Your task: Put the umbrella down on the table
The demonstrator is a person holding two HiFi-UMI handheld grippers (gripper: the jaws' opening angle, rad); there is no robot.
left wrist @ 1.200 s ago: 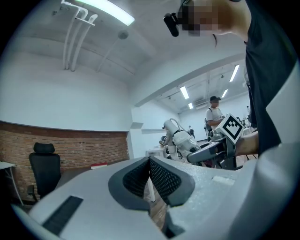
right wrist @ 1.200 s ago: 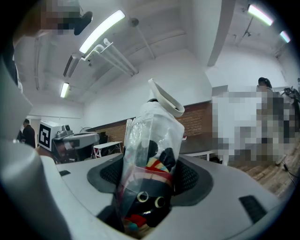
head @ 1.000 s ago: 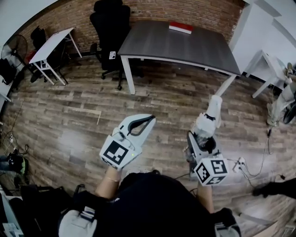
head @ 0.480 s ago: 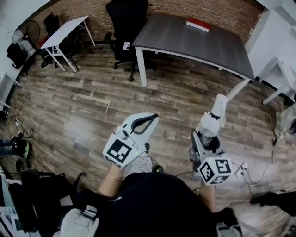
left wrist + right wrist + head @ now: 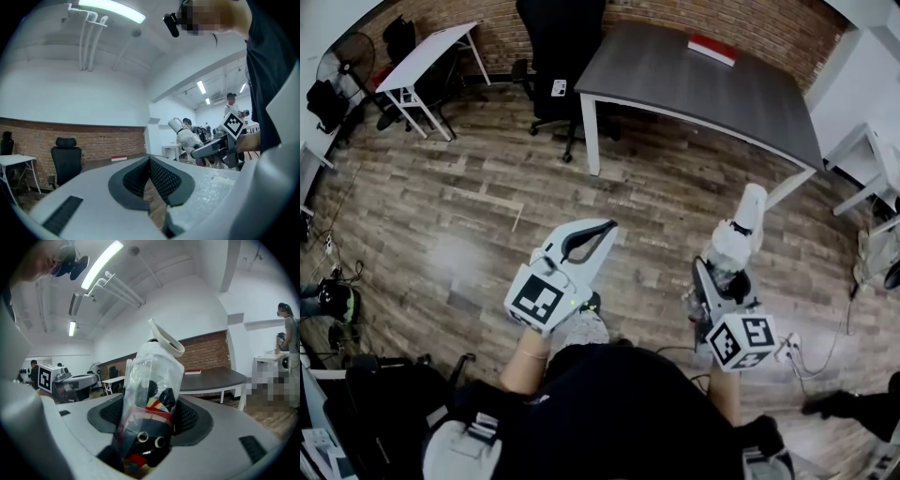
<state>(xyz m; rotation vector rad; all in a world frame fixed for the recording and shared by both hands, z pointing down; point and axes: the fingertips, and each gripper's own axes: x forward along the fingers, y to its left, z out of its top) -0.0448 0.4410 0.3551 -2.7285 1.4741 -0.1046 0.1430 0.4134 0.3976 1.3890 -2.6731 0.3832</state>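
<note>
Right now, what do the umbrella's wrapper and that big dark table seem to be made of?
The wrapper round the umbrella looks like thin clear plastic: glossy, crinkled, see-through. The table top seems matte dark grey laminate with faint grain; its legs, white painted metal, probably.

Two hand-held grippers (image 5: 600, 232) (image 5: 718, 279); one umbrella (image 5: 742, 225); one grey table (image 5: 694, 80); one chair (image 5: 558, 37).

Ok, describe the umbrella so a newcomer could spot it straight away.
Start at the dark grey table by the brick wall, then come nearer to the right tongs. They are shut on the umbrella: folded, in a clear plastic sleeve, white-tipped. The left tongs beside it hold nothing.
</note>
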